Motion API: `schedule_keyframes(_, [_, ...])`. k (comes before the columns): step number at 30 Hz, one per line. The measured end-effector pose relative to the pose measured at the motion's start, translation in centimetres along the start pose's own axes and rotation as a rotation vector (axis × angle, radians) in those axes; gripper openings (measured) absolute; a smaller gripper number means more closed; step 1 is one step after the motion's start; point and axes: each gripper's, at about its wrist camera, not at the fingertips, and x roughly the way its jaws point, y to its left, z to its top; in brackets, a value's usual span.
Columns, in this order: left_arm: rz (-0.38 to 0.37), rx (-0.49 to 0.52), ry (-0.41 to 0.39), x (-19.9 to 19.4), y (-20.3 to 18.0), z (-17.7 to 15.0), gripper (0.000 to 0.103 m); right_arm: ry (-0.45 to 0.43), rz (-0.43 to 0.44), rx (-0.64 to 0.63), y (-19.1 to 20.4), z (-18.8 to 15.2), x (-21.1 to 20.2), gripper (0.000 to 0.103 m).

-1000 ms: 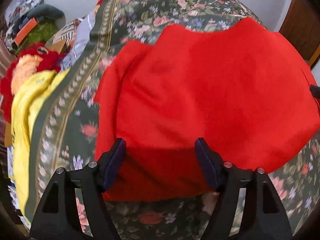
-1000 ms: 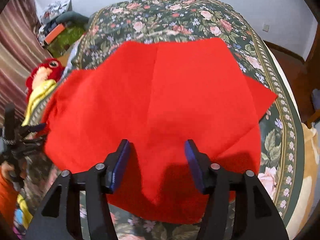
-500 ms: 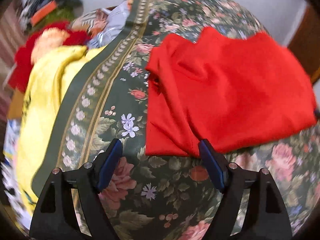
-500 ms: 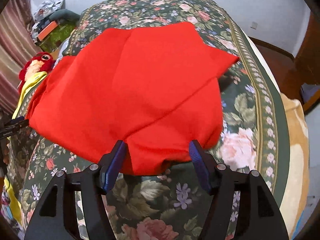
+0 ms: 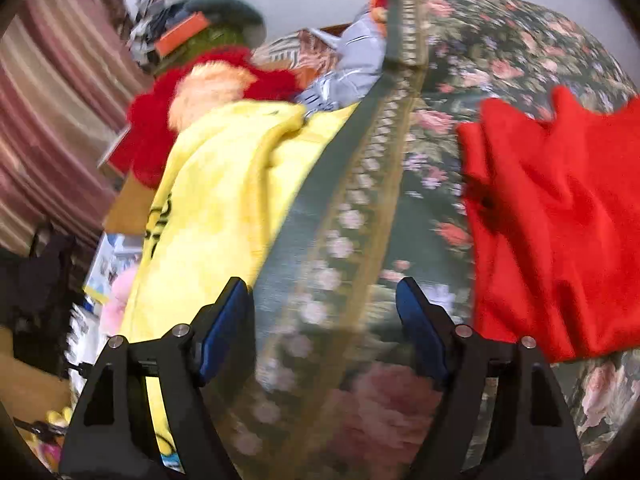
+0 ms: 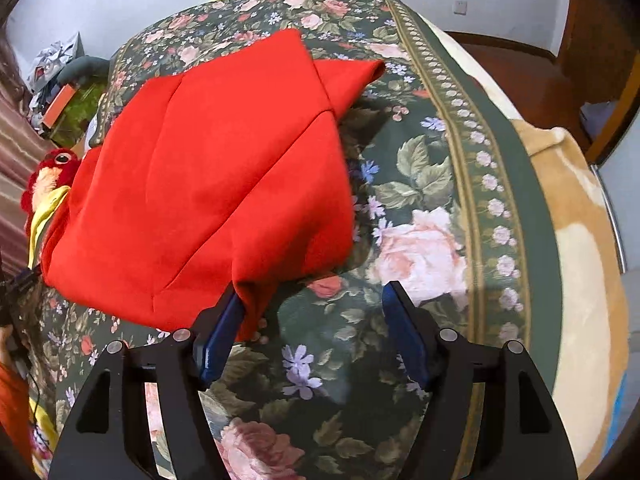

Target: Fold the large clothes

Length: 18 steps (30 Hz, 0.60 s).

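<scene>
While the dark green rose-patterned bedspread (image 6: pixel 432 184) covers the whole bed, its paler border band (image 6: pixel 476 148) runs along the edge to the right of the right tool (image 6: pixel 314 330), with a tan blanket (image 6: pixel 580 216) hanging past it and wooden flooring and a white wall beyond. The right tool stands wide, nothing between its blue pads (image 6: pixel 218 338); the folded red cloth garment (image 6: pixel 208 176) lies ahead and to its left, its near corner drooping against the left finger, though whether it truly touches is hard to tell. Bare bedspread fills the space directly ahead and to the right of this tool.

The left tool (image 5: pixel 324 322) is also spread wide and holds nothing. The view is blurred. It sits over the bed's border band (image 5: pixel 360 208); the red garment (image 5: pixel 560 220) lies off to its right, apart from the fingers. To its left a yellow fleece blanket (image 5: pixel 224 200) drapes over the bed's side, with a red and orange plush toy (image 5: pixel 200 96) beyond it, then piled clutter and a striped pinkish curtain (image 5: pixel 52 112).
</scene>
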Motion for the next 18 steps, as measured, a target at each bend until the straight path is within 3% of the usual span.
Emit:
schedule_keyframes(3, [-0.102, -0.086, 0.023, -0.5, 2.2, 0.2, 0.075, -0.035, -0.034, -0.024, 0.3, 0.2, -0.5, 0.067])
schedule_keyframes(7, [-0.193, -0.132, -0.029, -3.1, 2.8, 0.3, 0.075, -0.084, -0.092, -0.037, 0.9, 0.9, -0.9, 0.067])
schedule_keyframes(13, [-0.257, -0.086, -0.056, -4.0, -0.2, 2.6, 0.081, -0.195, -0.08, -0.059, 2.4, 3.7, -3.3, 0.067])
schedule_keyframes(18, [-0.308, -0.043, -0.049, -2.5, -3.3, 5.2, 0.081, -0.2, -0.066, -0.103, 3.9, 6.7, -2.7, 0.067])
